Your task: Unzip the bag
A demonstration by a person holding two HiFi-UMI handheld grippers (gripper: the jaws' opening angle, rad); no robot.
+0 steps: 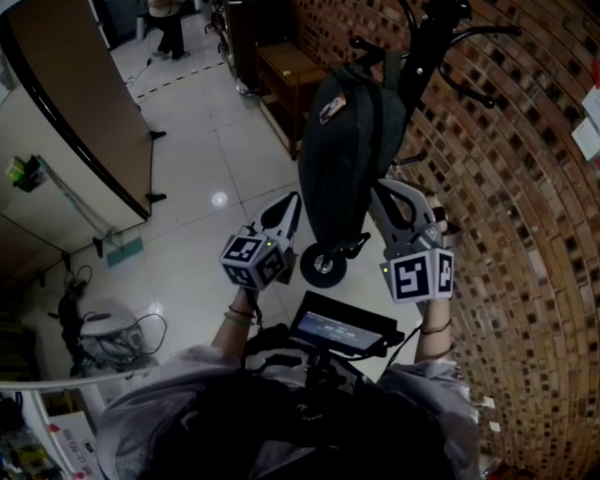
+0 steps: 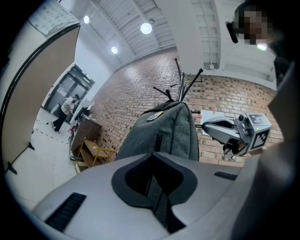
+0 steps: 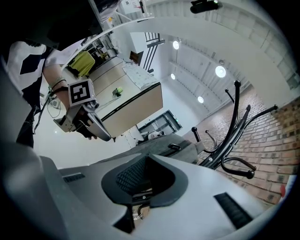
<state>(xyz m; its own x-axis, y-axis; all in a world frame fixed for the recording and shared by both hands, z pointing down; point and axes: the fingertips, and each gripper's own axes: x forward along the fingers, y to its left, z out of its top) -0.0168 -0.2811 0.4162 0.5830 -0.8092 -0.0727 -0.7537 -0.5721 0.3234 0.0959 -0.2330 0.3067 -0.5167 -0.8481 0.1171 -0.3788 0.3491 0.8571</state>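
A dark grey backpack (image 1: 347,150) hangs upright from a black coat rack (image 1: 422,47) in front of a brick wall. My left gripper (image 1: 292,202) presses against the bag's left side. In the left gripper view its jaws are shut, with a strip of the bag's grey fabric (image 2: 161,206) pinched between them. My right gripper (image 1: 380,192) is at the bag's right side. Its jaws are shut on a small metal zipper pull (image 3: 137,213). The backpack (image 3: 173,150) rises just beyond the right gripper's tips (image 3: 147,157).
The brick wall (image 1: 525,187) curves along the right. A wooden shelf unit (image 1: 286,75) stands behind the bag. A black wheel (image 1: 323,267) rests on the white floor below the bag. A curved partition (image 1: 84,103) is at the left. A person (image 1: 169,23) stands far back.
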